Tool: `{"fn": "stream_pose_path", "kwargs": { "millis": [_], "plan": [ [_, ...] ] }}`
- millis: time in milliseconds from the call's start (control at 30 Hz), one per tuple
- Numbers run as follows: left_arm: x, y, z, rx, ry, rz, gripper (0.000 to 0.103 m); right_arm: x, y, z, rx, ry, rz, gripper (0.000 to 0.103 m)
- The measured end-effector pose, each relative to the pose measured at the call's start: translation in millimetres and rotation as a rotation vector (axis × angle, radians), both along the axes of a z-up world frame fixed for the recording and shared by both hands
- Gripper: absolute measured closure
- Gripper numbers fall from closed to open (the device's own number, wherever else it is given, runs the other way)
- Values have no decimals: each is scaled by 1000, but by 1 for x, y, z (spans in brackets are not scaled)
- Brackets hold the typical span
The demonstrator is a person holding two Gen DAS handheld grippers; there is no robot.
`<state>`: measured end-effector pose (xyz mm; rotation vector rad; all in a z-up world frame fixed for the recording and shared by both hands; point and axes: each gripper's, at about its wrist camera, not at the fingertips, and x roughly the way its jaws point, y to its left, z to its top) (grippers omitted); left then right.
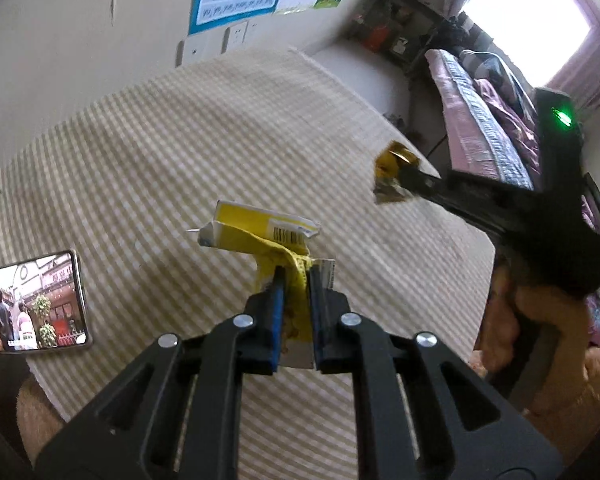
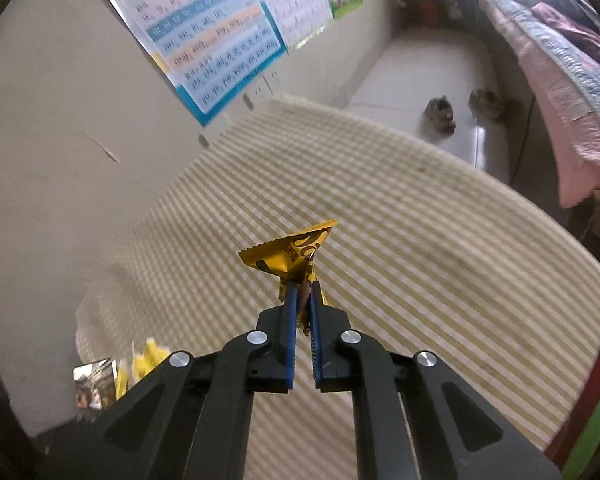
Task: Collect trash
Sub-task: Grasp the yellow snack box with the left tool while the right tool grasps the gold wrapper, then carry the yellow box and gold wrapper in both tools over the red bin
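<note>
My left gripper (image 1: 295,276) is shut on a crumpled yellow carton wrapper (image 1: 259,232), held above the striped tablecloth (image 1: 159,152). My right gripper (image 2: 302,290) is shut on a small yellow and brown snack wrapper (image 2: 291,250), also held above the cloth. In the left wrist view the right gripper (image 1: 404,176) reaches in from the right with that snack wrapper (image 1: 392,168) at its tips. The left gripper's carton wrapper shows blurred at the lower left of the right wrist view (image 2: 143,364).
A phone (image 1: 35,304) playing video lies on the table's left edge. Posters (image 2: 203,40) hang on the wall behind. A bed with pink bedding (image 1: 484,120) stands to the right, slippers (image 2: 440,114) on the floor beyond the table, a shelf (image 1: 400,28) at the back.
</note>
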<state>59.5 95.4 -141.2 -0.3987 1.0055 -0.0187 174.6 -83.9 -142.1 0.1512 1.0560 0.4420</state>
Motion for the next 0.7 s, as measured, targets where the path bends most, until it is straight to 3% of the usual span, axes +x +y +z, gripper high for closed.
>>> {"fn": "stream_pose_path", "kwargs": {
  "millis": [267, 700],
  "plan": [
    [-13, -27, 25, 29, -58, -47, 92, -60, -54, 30, 41, -43, -42, 97],
    [-31, -92, 52, 65, -123, -178, 92, -137, -125, 38, 47, -81, -160, 97]
  ]
}}
